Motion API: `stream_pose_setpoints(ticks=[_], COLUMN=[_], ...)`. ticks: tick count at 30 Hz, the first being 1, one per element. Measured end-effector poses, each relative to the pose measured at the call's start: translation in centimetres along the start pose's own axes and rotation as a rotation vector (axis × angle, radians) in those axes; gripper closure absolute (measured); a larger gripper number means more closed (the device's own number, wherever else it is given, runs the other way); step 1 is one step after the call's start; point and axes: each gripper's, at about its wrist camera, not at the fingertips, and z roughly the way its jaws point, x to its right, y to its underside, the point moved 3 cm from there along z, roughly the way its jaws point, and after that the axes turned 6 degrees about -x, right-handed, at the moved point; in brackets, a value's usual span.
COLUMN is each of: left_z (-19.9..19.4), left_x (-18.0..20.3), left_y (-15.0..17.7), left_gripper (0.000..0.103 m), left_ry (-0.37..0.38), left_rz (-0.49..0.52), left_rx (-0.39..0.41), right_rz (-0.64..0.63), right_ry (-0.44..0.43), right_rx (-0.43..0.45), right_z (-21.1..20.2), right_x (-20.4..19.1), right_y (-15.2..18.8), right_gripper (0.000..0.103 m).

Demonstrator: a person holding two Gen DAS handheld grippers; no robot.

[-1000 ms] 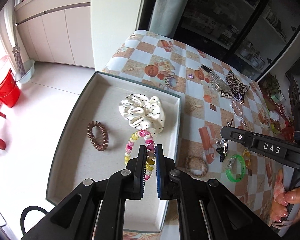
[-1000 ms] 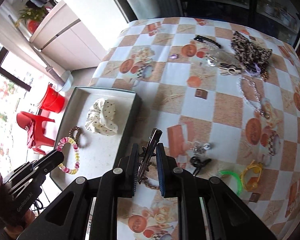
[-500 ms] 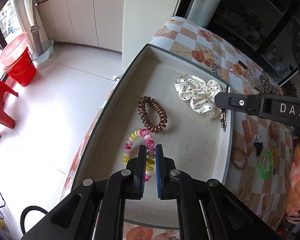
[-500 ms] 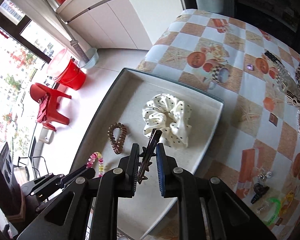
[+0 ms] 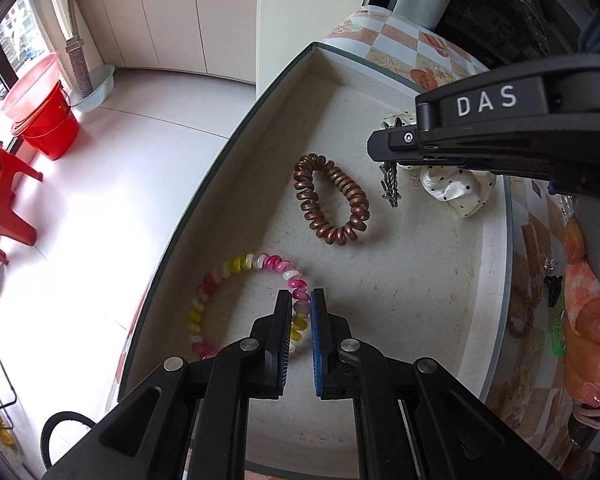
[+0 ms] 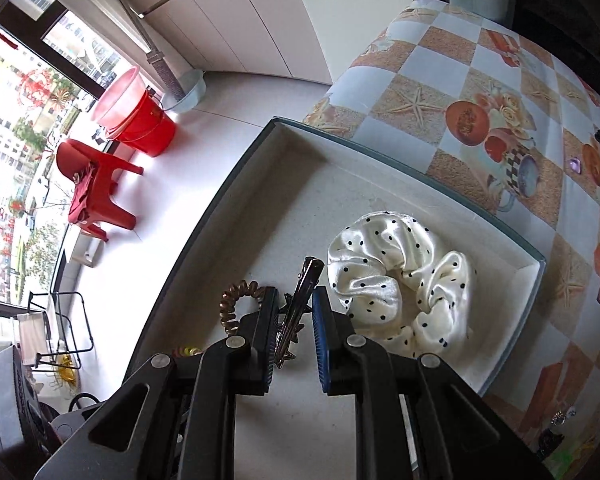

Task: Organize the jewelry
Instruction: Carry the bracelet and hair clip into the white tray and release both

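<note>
The tray [image 5: 260, 92] is brought closer than a second ago. Within it, beside the polka-dot scrunchie [image 6: 400, 280] and brown coil tie [image 5: 331, 199], the metal hair clip [image 6: 300, 304] is clamped by the right gripper [image 6: 296, 332], its long axis pointing forward. Only the left view shows the multicolored coil tie [image 5: 244, 304] whole, pinched by the left gripper [image 5: 301, 332].

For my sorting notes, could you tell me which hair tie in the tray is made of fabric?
The white polka-dot scrunchie; the brown spiral hair tie and multicoloured spiral hair tie are coiled plastic.
</note>
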Motion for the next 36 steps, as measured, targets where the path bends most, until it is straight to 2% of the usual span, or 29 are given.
stream_pose_setpoints(ticks=[7,14,16,18,20,21,22,23,25,31,32,33,34,36], left_z=[0.1,-0.6,-0.7,-0.9,-0.8,-0.9,-0.8,-1.0,-1.7,-1.9,-1.9,-1.9,-2.0,-2.5], left_x=[0.3,0.4,0.5,0.7,0.7,1.1,1.2,1.2,1.3,1.8,1.8,1.9,2.0,2.2], left_y=[-0.2,-0.5,-0.6,-0.5,-0.6,-0.3,-0.3,-0.3,-0.3,-0.8,-0.9,-0.9,-1.0,-1.1], left_gripper=[0.092,0.092,0.092,0.091,0.089,0.082,0.051,0.025,0.023,0.023,0.020,0.013,0.000,0.000], left_ry=[-0.049,-0.089,-0.096,-0.100,-0.100,-0.100,-0.100,-0.104,-0.109,-0.124,-0.127,-0.132,-0.142,-0.159], left_rz=[0.015,0.025,0.030,0.033,0.036,0.037,0.037,0.034,0.033,0.047,0.046,0.044,0.041,0.046], left_rx=[-0.005,0.006,0.008,0.009,0.007,0.002,-0.002,0.004,0.035,0.033,0.034,0.034,0.038,0.056], right_rz=[0.003,0.015,0.017,0.017,0.019,0.022,0.024,0.028,0.029,0.050,0.057,0.064,0.073,0.096], right_ry=[0.019,0.001,-0.007,-0.016,-0.032,-0.041,-0.049,-0.059,-0.075,-0.110,-0.114,-0.118,-0.122,-0.129], right_rx=[-0.037,-0.045,-0.042,-0.033,-0.026,-0.021,-0.015,-0.007,0.011,0.080,0.087,0.093,0.098,0.108], right_z=[1.9,2.4,2.3,2.0,1.5,1.2,0.8,0.4,-0.6,-4.1,-4.6,-4.9,-5.3,-5.9], right_x=[0.6,0.5,0.6,0.6,0.4,0.4,0.5,0.5,0.4,1.0,1.2,1.5,1.8,2.6], right_y=[-0.4,-0.6,-0.6,-0.7,-0.6,-0.7,-0.8,-0.8,-0.8,-0.3,-0.1,0.1,0.4,1.0], right_gripper=[0.084,0.081,0.068,0.060,0.059,0.058,0.058,0.057,0.056,0.047,0.047,0.045,0.044,0.040])
